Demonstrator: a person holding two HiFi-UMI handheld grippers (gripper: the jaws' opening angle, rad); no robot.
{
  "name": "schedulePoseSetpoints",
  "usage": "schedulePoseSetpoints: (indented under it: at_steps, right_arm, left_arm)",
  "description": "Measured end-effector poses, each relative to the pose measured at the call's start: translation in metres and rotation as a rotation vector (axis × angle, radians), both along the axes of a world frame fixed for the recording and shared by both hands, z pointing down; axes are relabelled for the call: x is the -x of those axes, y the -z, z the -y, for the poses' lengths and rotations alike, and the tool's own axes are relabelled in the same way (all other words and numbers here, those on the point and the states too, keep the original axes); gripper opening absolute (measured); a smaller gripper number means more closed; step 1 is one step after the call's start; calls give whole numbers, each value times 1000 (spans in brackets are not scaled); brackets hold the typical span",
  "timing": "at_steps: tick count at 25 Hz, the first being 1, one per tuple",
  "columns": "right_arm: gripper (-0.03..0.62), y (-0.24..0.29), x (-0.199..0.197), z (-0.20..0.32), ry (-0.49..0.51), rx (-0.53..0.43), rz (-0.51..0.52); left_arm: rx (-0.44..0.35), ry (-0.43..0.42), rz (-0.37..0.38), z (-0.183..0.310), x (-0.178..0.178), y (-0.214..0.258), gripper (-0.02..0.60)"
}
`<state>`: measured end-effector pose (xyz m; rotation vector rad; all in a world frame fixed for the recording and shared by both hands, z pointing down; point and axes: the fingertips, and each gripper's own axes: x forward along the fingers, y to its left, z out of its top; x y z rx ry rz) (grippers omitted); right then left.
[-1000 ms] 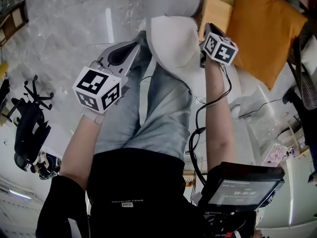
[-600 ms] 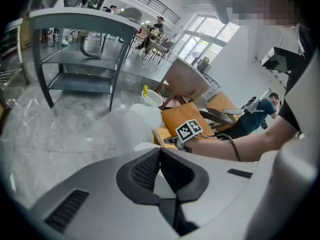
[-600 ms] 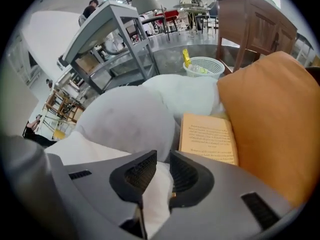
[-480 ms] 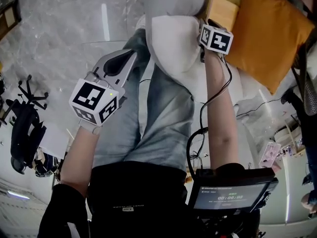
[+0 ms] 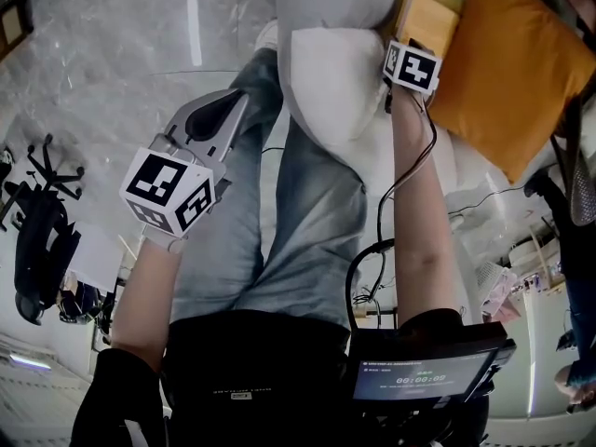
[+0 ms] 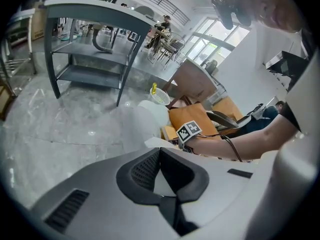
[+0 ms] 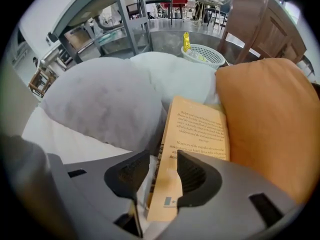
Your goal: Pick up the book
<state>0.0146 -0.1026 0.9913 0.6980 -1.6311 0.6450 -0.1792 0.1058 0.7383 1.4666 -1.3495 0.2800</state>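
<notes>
The book, with a tan cover and dark print, stands wedged between a white pillow and an orange cushion. My right gripper points down over it. Its jaws are opening and straddle the book's near edge without pressing it. In the head view the book shows as a tan strip just beyond the right gripper. My left gripper hangs over the person's jeans-clad leg, apart from the book. In the left gripper view the left gripper has its tips together and holds nothing.
White pillows and the orange cushion crowd the book. A white basket and a wooden cabinet stand behind. A grey metal table stands on the marble floor. A screen device hangs at the person's waist, and an office chair is at the left.
My right gripper has sunk toward the book between the cushions. The left gripper has drifted down and to the left over the leg.
</notes>
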Motion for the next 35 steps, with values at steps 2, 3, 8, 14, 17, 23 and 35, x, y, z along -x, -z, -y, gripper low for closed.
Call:
schedulePoseSetpoints:
  at_steps: [2,3,8,14,17,23,35]
  right_arm:
    - [167,-6,-2,0,-2,5,-14]
    - [170,-9,-2,1,1,6,-21]
    - [173,-18,-2,7,34,-6,-62]
    - [173,-23,-9,6,61,-20,-122]
    - [173,-21,-13,9,50,-48,-152]
    - [172,-14,-22,12,48,-72,-150]
    - [157,34,-48,21,39,-214,-95]
  left_arm:
    - [4,0,-4,-2,0,-2,15]
    - [5,1,-6,-3,0,-4,15]
    - [14,9,-16,-4,-3,-8,15]
    - [21,0,-23,-5,-12,-11,14]
    - [25,12,-25,-4,-13,-13,14]
    - [20,25,-22,3,-15,-13,15]
    - [15,15,-16,11,-28,-5,15]
